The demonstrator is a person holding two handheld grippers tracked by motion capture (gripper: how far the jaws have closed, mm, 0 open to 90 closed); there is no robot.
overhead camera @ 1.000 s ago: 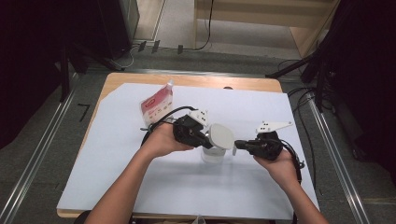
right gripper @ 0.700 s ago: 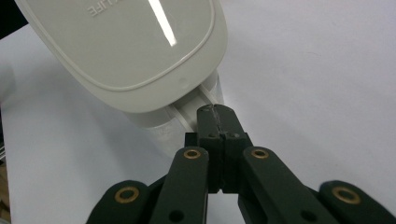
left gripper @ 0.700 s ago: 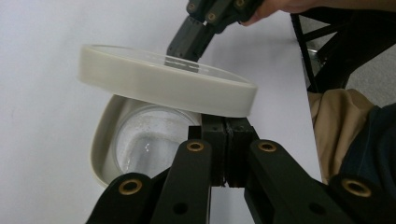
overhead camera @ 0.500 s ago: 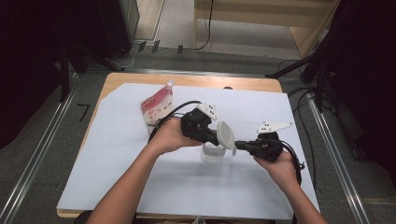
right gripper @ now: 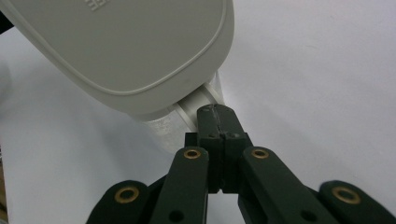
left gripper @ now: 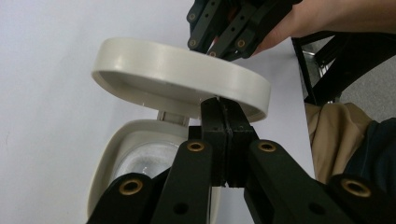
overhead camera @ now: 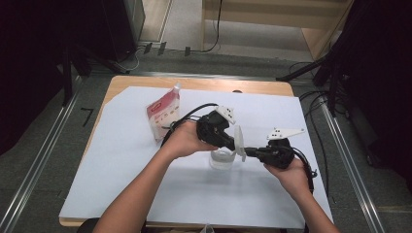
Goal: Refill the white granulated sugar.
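I have both hands meeting over the middle of the white sheet (overhead camera: 145, 194) that covers the table, a little toward its right edge. My left hand (overhead camera: 182, 141) comes in from the lower left with the forearm angled up across the sheet, wrist raised, so the left gripper (left gripper: 223, 105) points to the right and slightly down. Its jaws are pressed together with no gap, their tips tucked under the rim of the hinged lid (left gripper: 182, 74), which stands tipped up. Whether they pinch the rim or only push it, I cannot tell. My right hand (overhead camera: 286, 172) lies low near the right edge, and the right gripper (right gripper: 217, 114) lies almost level, pointing left. Its jaws are also closed tight, tips against the hinge side of the small clear container (overhead camera: 222, 159), which stands on the sheet between the two grippers. A red-and-white pouch (overhead camera: 163, 114) stands toward the far left, well apart.
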